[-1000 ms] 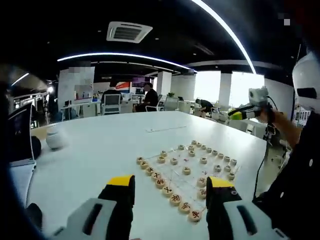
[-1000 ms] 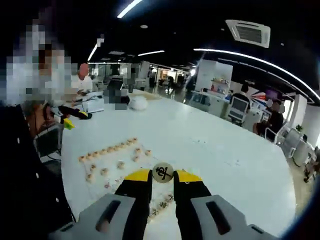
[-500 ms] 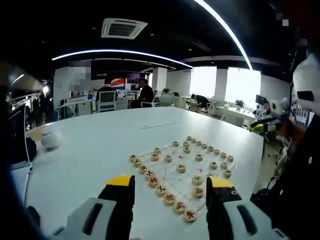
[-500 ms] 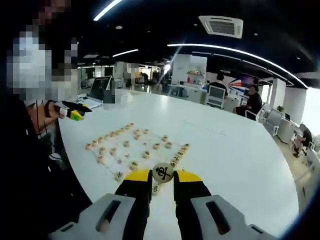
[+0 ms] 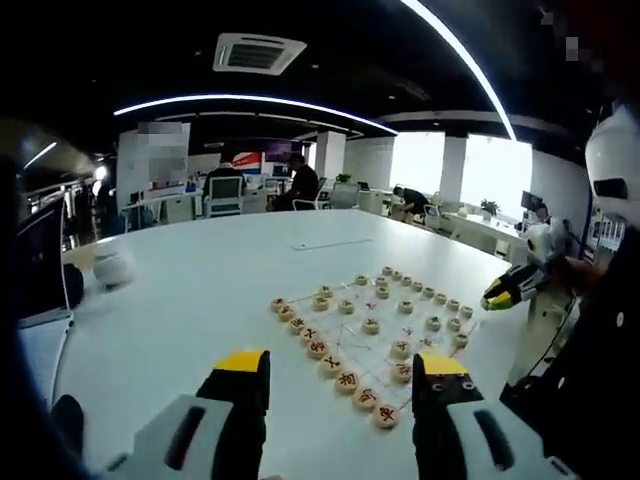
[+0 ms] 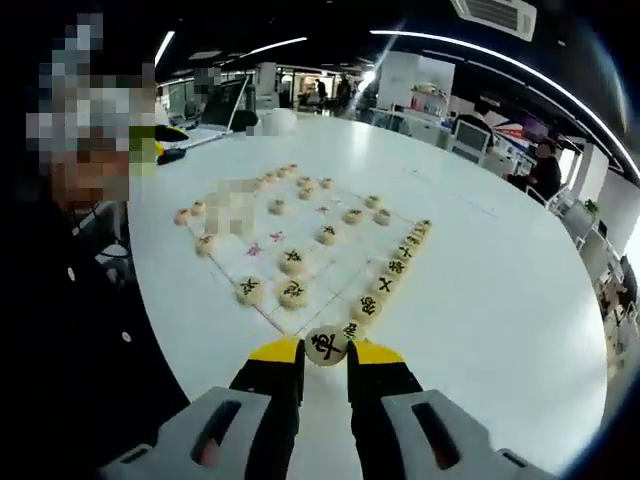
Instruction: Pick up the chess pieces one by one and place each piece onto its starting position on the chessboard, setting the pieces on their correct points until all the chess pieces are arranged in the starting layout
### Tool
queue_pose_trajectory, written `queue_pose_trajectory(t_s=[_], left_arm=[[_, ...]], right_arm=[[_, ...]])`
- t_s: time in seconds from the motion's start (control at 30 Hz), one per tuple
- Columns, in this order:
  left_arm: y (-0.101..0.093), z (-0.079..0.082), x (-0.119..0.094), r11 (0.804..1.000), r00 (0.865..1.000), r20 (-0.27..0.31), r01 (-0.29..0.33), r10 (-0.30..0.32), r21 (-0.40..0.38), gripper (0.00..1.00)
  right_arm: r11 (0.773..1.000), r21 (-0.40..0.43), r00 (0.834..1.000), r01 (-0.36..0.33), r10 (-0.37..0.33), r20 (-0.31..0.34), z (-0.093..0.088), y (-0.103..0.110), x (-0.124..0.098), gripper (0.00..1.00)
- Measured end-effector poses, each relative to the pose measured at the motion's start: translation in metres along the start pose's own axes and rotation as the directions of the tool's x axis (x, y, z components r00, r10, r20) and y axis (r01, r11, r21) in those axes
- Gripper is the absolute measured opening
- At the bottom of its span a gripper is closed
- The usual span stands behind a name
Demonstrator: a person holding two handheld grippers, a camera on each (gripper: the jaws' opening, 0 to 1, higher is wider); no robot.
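Pinching a chess piece (image 6: 326, 345), right gripper (image 6: 325, 362) above chessboard (image 6: 330, 262).

chess piece (image 6: 326, 345) in jaws, black character, perhaps 卒

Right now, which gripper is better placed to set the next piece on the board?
The right gripper: its fingers are shut on a round pale wooden chess piece above the near corner of the white chessboard. The left gripper is open and holds nothing.

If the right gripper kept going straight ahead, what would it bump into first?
Probably the near corner of the chessboard, where the row of chess pieces ends. The right gripper holds a piece just short of it; depth is unclear.
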State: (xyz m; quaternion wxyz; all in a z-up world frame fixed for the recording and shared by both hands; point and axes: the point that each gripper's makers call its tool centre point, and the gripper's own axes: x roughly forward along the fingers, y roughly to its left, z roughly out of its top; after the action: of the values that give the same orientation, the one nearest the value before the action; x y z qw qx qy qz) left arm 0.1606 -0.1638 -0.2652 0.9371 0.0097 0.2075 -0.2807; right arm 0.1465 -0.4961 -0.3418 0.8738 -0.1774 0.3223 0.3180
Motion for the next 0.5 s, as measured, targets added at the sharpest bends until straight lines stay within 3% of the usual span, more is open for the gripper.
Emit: queue_pose_trajectory(t_s=[0.3,0.5], left_arm=[[0.0,-0.002,0.0,1.0,1.0,-0.006,-0.003,0.003,-0.002,0.58],[0.0,-0.002,0.0,1.0,1.0,-0.007,-0.004,0.004,-0.004,0.58]], right_arm=[[1.0,-0.016,0.998,-0.009,0.008,-0.063,-0.015,0.004,0.013,0.19],[1.0,-0.017,0.998,-0.005,0.004,-0.061,-0.015,0.003,0.014,0.19]])
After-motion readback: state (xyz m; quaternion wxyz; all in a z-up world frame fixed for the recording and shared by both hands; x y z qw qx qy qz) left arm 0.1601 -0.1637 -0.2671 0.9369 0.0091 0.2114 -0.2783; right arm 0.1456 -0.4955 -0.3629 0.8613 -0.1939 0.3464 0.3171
